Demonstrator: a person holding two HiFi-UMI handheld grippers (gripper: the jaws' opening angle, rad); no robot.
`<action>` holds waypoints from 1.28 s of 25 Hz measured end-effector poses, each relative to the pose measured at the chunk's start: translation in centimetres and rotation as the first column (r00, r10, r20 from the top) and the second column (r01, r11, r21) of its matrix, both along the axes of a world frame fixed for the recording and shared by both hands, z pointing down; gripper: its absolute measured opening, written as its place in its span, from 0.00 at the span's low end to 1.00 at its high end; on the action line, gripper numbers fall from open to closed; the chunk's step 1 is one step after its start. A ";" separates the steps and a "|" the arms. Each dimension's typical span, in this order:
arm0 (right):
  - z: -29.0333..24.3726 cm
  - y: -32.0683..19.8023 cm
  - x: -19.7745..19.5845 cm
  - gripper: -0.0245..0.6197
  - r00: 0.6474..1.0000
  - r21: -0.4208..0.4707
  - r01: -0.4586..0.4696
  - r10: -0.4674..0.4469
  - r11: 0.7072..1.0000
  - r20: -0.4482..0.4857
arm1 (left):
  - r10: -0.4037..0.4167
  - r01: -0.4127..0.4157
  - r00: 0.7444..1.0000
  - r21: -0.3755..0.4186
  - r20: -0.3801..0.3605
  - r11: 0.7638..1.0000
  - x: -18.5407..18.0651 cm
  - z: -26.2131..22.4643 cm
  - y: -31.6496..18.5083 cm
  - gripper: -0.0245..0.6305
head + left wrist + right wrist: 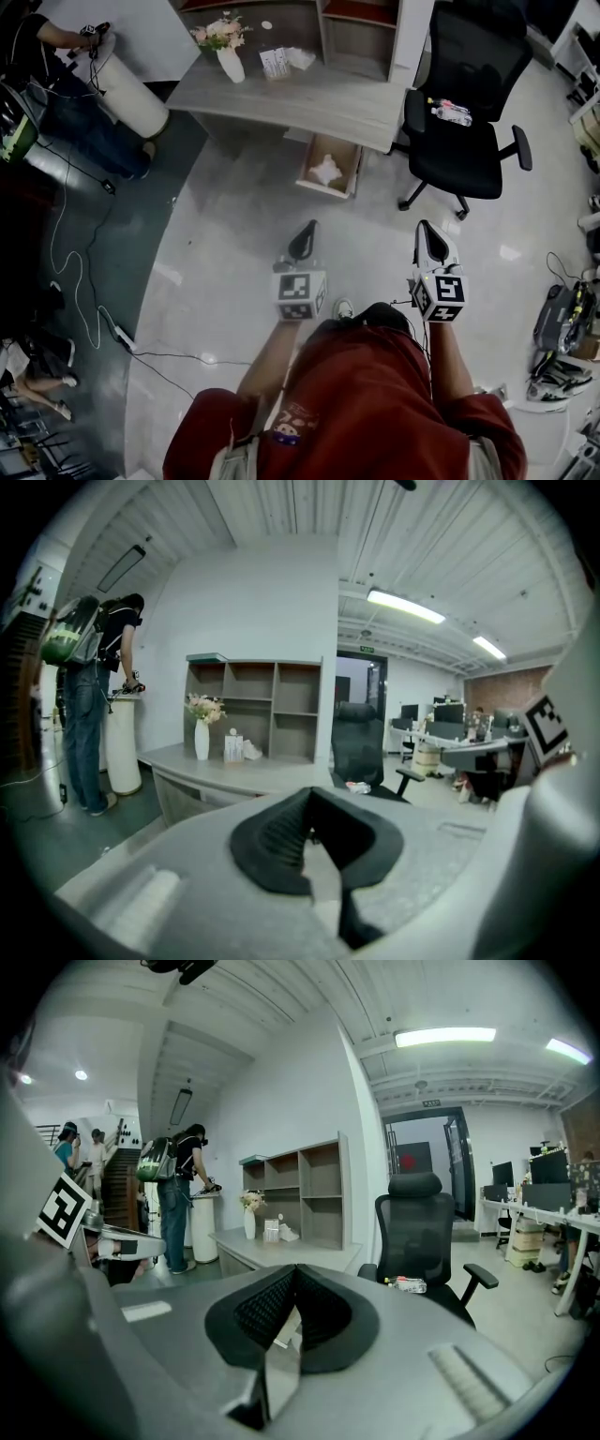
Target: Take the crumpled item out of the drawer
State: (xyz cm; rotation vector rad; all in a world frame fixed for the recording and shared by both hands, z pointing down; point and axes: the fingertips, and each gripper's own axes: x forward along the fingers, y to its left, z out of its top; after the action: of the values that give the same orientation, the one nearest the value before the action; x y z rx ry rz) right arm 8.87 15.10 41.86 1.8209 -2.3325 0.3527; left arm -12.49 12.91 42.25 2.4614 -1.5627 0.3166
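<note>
Standing on a glossy pale floor (225, 244), I am facing a long curved grey wooden desk (309, 103), with a black mesh swivel chair (469, 112) sitting beside it. Below the desk a pale boxy wooden drawer (354, 173) is sitting open, and the crumpled white item (326, 171) is lying inside it. I am holding my left gripper (309, 228) and right gripper (425, 228) well apart from the drawer, each pressing its ribbed black jaws together on nothing.

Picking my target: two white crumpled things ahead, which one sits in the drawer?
The nearer crumpled item, inside the open drawer under the front edge of the desk. The other white lump lies on the desk top, by the card.
</note>
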 end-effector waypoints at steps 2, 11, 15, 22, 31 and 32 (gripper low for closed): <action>0.0 -0.6 0.0 0.04 1.000 -0.003 -0.003 0.003 1.000 0.000 | 0.000 0.000 1.000 -0.003 -0.003 1.000 -0.1 0.0 -0.7 0.04; 0.7 -5.3 2.1 0.04 1.000 -0.009 -0.028 0.028 1.000 0.005 | -0.016 0.016 1.000 -0.023 0.007 1.000 1.1 1.0 -5.6 0.04; 0.8 -8.6 3.5 0.04 1.000 -0.008 -0.013 0.013 1.000 0.000 | -0.032 0.032 0.999 -0.024 0.009 0.999 2.3 0.9 -8.5 0.04; 0.7 -15.1 6.3 0.04 0.999 -0.019 0.023 -0.023 1.000 0.023 | -0.053 0.054 0.999 -0.031 0.010 0.998 6.1 0.4 -14.3 0.04; 1.5 -21.8 10.1 0.04 0.997 -0.031 0.065 -0.063 0.997 0.053 | -0.101 0.103 0.994 -0.041 0.048 0.994 9.3 0.6 -19.7 0.04; 1.6 -22.4 10.4 0.04 0.996 -0.030 0.070 -0.068 0.997 0.054 | -0.106 0.108 0.993 -0.041 0.050 0.993 9.5 0.6 -20.2 0.04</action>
State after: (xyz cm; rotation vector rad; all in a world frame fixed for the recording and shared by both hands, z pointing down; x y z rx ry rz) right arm 19.28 -7.27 43.51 1.7321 -2.4036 0.4309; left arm -2.98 -7.25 42.89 2.3432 -1.6813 0.3899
